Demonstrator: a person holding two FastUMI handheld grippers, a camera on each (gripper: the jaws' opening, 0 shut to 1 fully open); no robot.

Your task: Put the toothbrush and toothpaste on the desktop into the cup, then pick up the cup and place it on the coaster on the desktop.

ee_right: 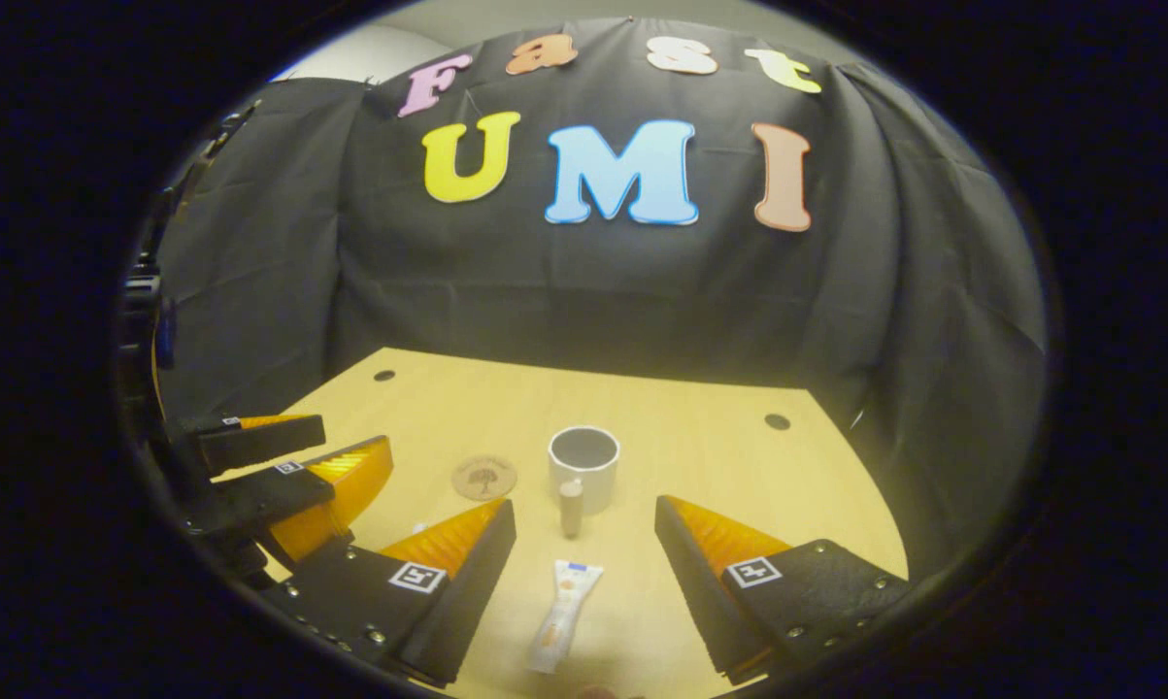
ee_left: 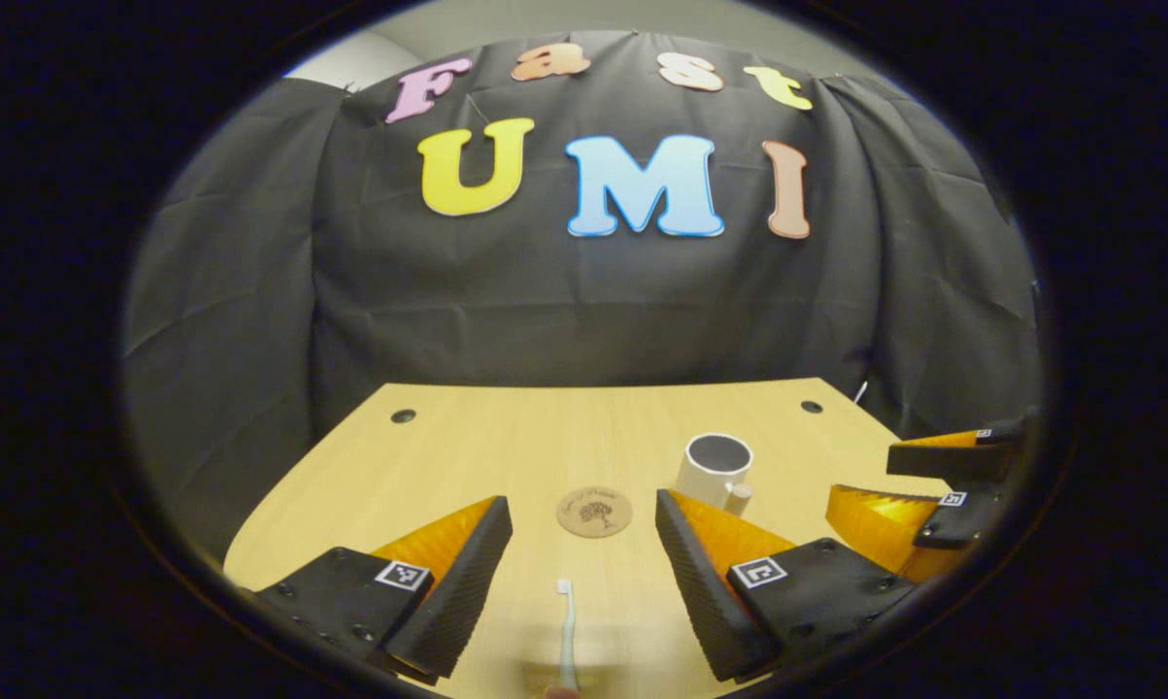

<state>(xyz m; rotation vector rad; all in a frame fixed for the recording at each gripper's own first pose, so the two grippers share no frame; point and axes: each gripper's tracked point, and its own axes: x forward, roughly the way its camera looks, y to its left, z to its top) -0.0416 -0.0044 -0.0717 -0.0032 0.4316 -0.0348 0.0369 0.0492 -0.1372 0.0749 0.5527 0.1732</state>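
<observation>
Now I am hovering over the counter, the cup standing mid-counter. Nearer me than the cup, toothpaste is lying lengthwise between my right fingers, toothbrush likewise between my left fingers; both pairs are gaping, holding nothing.

A black cloth is hanging as the booth's back wall, creasing in long folds and wrapping round toward 3 and 9 o'clock. Above it, at 12 o'clock, a strip of pale wall, possibly ceiling, is showing. A light wooden desktop is spreading from the centre toward 6 o'clock, with two small dark round holes sitting near its far corners at 10 and 2 o'clock. Warm light is falling on the wood.
</observation>
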